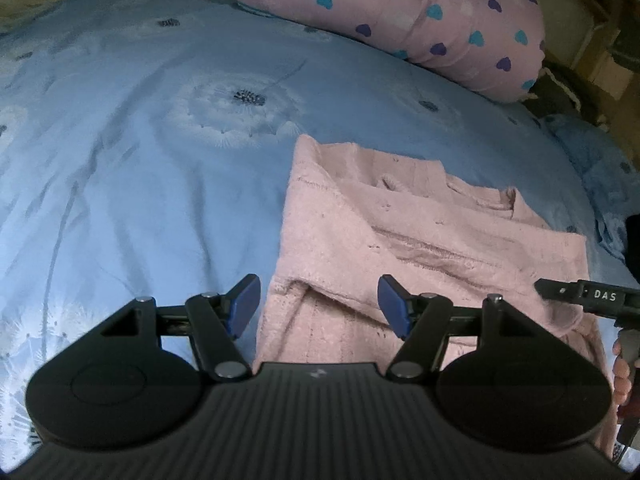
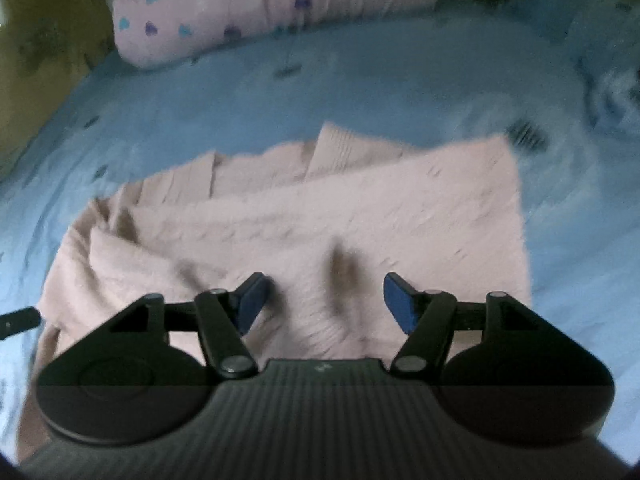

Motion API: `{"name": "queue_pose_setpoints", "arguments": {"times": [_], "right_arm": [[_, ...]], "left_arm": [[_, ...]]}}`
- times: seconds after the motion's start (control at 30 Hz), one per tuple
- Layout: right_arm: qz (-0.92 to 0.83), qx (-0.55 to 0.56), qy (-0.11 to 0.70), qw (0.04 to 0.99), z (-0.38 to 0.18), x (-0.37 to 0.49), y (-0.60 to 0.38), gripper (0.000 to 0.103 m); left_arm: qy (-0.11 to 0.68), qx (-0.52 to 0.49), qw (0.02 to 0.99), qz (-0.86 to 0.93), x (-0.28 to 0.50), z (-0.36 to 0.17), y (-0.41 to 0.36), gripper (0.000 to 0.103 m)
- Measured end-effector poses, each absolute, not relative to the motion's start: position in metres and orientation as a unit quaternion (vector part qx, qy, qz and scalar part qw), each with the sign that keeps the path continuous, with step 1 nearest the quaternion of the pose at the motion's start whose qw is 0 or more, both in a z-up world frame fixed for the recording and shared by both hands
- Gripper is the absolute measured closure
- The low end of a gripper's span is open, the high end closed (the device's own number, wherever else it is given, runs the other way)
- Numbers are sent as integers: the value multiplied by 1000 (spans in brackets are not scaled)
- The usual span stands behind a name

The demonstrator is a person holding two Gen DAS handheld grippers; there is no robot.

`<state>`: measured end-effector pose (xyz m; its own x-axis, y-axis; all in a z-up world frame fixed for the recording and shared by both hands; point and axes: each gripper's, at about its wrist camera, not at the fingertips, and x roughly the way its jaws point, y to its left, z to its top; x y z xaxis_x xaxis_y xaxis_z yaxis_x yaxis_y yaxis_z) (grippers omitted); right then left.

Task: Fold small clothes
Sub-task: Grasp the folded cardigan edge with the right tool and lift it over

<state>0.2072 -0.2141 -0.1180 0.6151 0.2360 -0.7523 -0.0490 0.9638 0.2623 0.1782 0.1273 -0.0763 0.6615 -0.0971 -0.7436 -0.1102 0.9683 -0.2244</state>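
From my remote seat I saw the garment (image 1: 420,248), a pink fuzzy knit piece, lying partly folded on the bed (image 1: 120,168), whose blue cover carried pale dandelion prints. Through the left wrist camera the left gripper (image 1: 319,304) hung over the near left edge of the garment with its jaws apart and nothing between the blue pads (image 1: 244,304); the pads did not touch the cloth as far as I could tell. In that view one panel of the garment lay folded over the rest, with a ribbed band running across it, and a cuff-like fold sat just beyond the gripper. At the right edge of the same view a black finger of the right gripper (image 1: 580,296) reached over the garment's right side, with a hand (image 1: 622,372) behind it. The right wrist picture was blurred. There the right gripper (image 2: 326,300) stood above the middle of the garment (image 2: 400,208), jaws apart, holding nothing; a small dark crease showed in the cloth between the pads. A pink pillow (image 1: 400,16) with purple and teal hearts lay at the far side of the bed, well apart from the garment.
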Motion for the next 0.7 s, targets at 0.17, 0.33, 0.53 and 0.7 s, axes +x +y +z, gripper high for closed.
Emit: {"name": "queue_pose_setpoints", "arguments": {"times": [0.17,0.33,0.53,0.7], "right_arm": [[102,106,444,884,-97,206,-193,89],[147,123,413,891,-35,213,-170,90],[208,117,367,899,46,223,-128,90],[228,101,314,916,99,214,-120,90]], "left_arm": [[412,-91,907,-10,172,-68,118,33],[418,-92,904,-14,167,-67,112,33],[406,-109,905,-71,164,-71,92,33],[376,-98,917,-91,179,-77,74,33]]}}
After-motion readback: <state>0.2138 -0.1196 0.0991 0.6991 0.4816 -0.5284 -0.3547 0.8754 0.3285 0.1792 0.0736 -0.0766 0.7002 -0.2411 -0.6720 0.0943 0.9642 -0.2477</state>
